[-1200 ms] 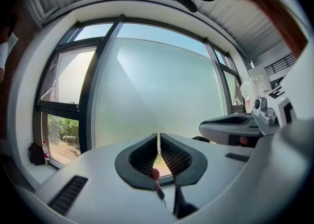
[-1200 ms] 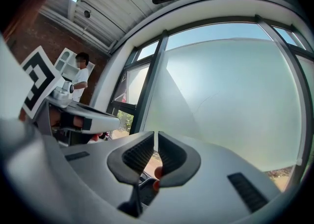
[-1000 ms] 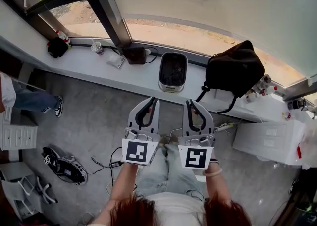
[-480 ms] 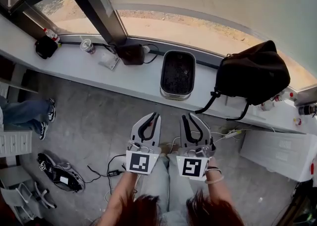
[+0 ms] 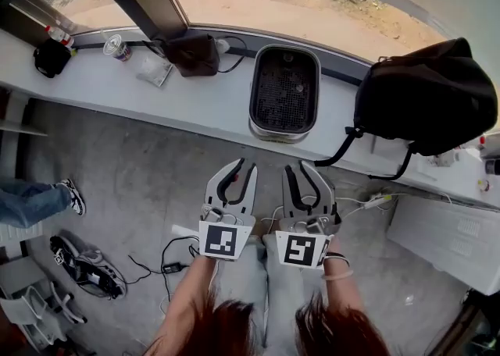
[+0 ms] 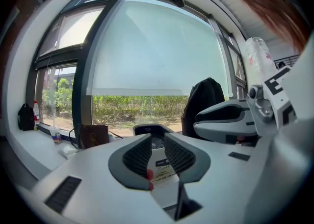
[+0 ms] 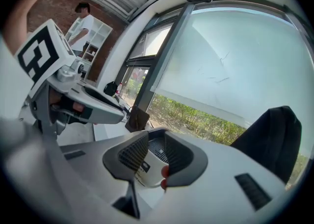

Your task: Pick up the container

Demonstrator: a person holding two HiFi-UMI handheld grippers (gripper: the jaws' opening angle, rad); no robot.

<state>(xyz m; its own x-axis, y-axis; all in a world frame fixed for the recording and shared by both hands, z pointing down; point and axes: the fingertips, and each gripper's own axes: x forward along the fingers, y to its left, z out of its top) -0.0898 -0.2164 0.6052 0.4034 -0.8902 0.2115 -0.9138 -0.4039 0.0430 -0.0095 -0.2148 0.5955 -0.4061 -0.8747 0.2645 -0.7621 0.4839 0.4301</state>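
Head view: left gripper (image 5: 241, 167), right gripper (image 5: 301, 167) jaws opening, empty; container (image 5: 284, 93) on sill (image 5: 195, 106).

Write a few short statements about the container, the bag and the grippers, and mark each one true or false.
1. The container stands on the window ledge. True.
2. The bag lies left of the container. False: in the head view it lies on the ledge to the container's right.
3. The left gripper is shut on the container. False: its jaws are opening with nothing between them, and the container is ahead of it, apart.
4. The right gripper holds nothing. True; its jaws are opening too.
5. Shoes lie on the floor. True.
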